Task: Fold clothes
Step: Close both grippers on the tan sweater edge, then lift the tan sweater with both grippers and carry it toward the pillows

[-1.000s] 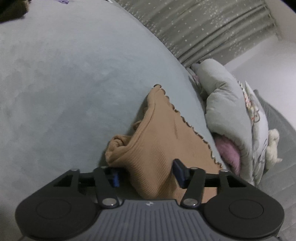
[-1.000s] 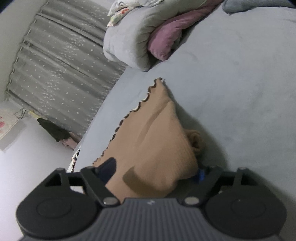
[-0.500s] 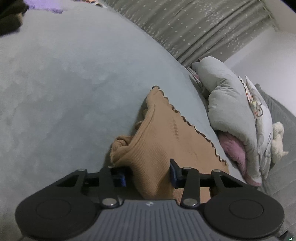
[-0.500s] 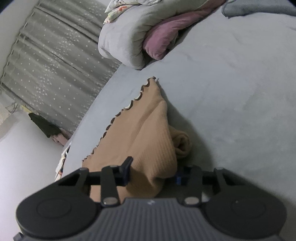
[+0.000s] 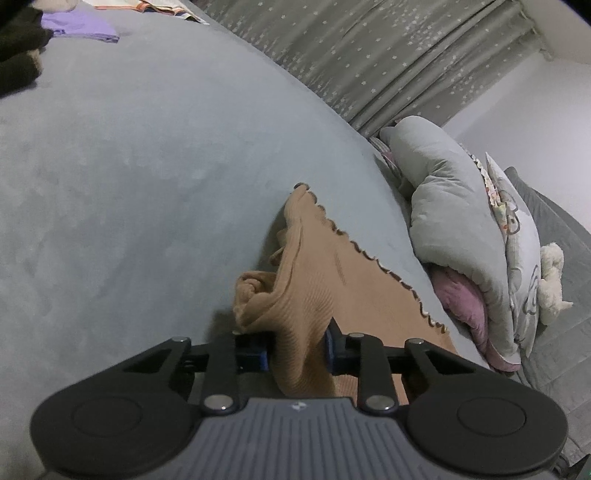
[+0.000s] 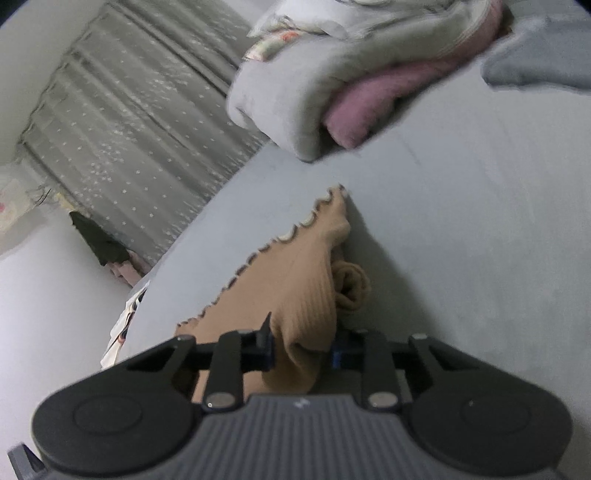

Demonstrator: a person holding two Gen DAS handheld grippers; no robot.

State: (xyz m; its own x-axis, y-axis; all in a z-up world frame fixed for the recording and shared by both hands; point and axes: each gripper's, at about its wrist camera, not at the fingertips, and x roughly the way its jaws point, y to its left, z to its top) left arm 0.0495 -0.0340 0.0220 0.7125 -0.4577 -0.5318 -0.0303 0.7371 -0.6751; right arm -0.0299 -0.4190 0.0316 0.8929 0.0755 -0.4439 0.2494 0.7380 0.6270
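A tan ribbed knit garment with a dark scalloped trim [image 5: 314, 295] lies bunched on the pale blue-grey bed cover [image 5: 129, 184], toward the edge of the bed that runs along the curtain. Its trimmed hem stretches away to a pointed corner, and a rolled lump of the same fabric sits beside the main fold, touching it.

The left gripper [image 5: 297, 350] is clenched on a thick fold of the garment, with the cloth pinched between its blue-padded fingers [image 5: 258, 349]. The right gripper [image 6: 303, 350] likewise grasps a gathered fold of the same garment [image 6: 295, 291], the fabric filling the gap between its fingers [image 6: 265, 349].

Beyond the garment, near the head end of the bed, a heaped grey quilt with a pink lining [image 5: 461, 236] is piled up, with a small white plush toy [image 5: 552, 280] just beside it. A grey curtain with a small white star pattern [image 5: 388, 55] hangs along the far edge. At the far corner of the bed lie a lilac cloth [image 5: 79, 26] and a dark garment [image 5: 18, 55]. The right wrist view is motion-blurred.
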